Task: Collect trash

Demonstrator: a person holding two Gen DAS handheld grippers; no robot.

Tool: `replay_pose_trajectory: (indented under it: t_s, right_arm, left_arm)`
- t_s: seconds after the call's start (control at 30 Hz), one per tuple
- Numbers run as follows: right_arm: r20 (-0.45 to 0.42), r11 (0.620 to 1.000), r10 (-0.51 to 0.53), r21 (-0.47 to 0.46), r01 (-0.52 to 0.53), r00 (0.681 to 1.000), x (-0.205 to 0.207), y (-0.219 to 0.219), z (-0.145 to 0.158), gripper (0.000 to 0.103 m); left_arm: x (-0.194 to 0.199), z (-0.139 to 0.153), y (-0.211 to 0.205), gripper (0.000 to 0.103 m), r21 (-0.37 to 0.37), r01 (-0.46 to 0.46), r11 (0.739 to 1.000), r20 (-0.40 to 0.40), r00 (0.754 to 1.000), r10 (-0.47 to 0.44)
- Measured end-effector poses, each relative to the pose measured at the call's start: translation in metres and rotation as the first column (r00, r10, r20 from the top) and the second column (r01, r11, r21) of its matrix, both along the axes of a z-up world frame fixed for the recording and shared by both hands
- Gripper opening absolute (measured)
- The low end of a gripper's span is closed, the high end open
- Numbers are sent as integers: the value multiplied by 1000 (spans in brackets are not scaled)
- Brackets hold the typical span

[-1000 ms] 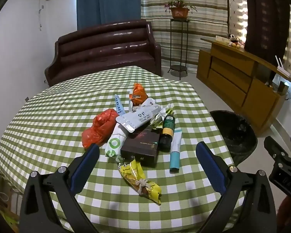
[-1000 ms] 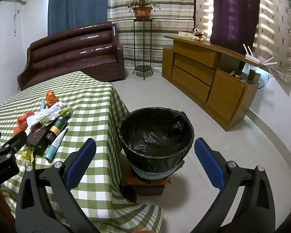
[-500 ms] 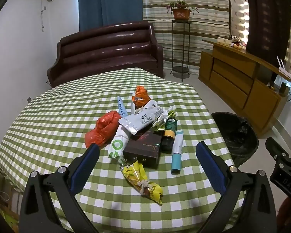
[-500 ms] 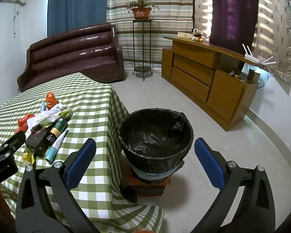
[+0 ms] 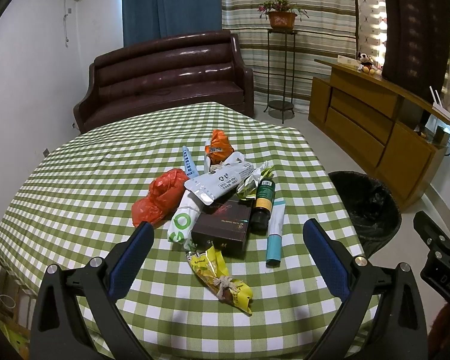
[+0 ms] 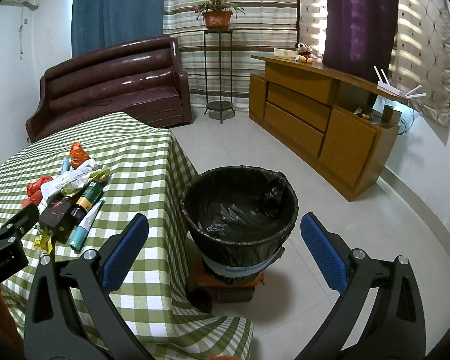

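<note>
1. Your left gripper [image 5: 225,240] hangs with its jaws wide apart and empty, low in the frame, above the near edge of the surface [image 5: 75,180]; that suits a first pick from the pile.
2. Your right gripper [image 6: 225,240] is likewise spread and empty, aimed at the bin [image 6: 240,204], which sits on the floor just beside the surface's hanging cloth, lower centre of the frame. Its black liner looks empty, so I judge nothing is collected yet.
3. Trash lies heaped mid-frame in the left view: a yellow wrapper [image 5: 220,276] nearest you and apart from most of the pile, then a dark box [image 5: 222,225], a bottle [image 5: 262,202] and a blue tube [image 5: 275,234] side by side.
4. Behind these, a white pouch [image 5: 222,180] rests across the box, with a red bag [image 5: 160,198] at left and an orange packet [image 5: 220,148] furthest back.
5. Overlaps are the obstacle: lifting the box would likely drag the pouch. The yellow wrapper seems the clearest start.
6. A sofa [image 5: 165,75] and cabinet [image 5: 369,120] stand well apart, out of the way.
</note>
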State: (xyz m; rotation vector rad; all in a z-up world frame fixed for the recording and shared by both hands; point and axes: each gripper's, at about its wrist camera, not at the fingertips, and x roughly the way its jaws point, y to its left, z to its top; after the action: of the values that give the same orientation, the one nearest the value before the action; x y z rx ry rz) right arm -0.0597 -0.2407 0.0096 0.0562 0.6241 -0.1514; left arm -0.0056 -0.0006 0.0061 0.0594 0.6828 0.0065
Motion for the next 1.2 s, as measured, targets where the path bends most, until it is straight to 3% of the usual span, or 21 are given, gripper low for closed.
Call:
replay_pose_trajectory:
  t_s: [1.2]
  right_arm:
    - [-3,1000,1,6,-1,1000,2,0,-3,99]
  left_arm:
    - [2,-6,4,97,-3,-10,1000,-26,1000,10]
